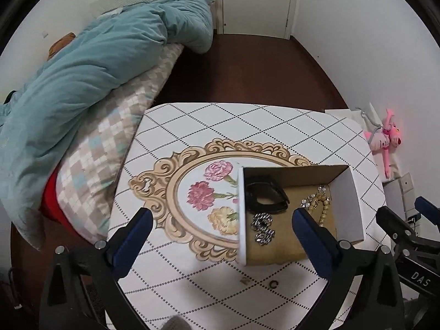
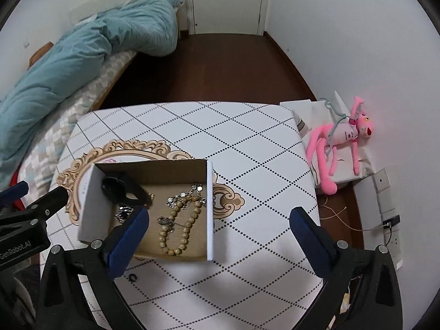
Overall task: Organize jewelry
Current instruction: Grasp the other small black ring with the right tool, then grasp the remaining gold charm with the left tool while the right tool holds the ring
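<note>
An open cardboard box [image 1: 348, 206] [image 2: 210, 209] with white outer walls stands on the patterned table [image 1: 209, 121] [image 2: 247, 154]. Inside lie a black hair claw clip [image 1: 265, 196] [image 2: 121, 189], a silver rhinestone piece [image 1: 262, 227] [image 2: 123, 213], a wooden bead bracelet [image 2: 178, 225] [image 1: 323, 209] and a silver chain necklace [image 2: 195, 189]. My left gripper [image 1: 221, 221] is open and empty, above the box's left wall. My right gripper [image 2: 218, 220] is open and empty, above the box's right wall. A small dark ring [image 1: 274, 283] [image 2: 132, 277] lies on the table in front of the box.
A bed with a teal duvet [image 1: 96, 63] [image 2: 82, 52] runs along the table's left side. A pink plush toy [image 2: 341, 143] [image 1: 385, 140] lies on white paper to the right. Wall sockets and cables [image 2: 390, 222] sit at the right; dark wooden floor [image 1: 247, 68] lies beyond.
</note>
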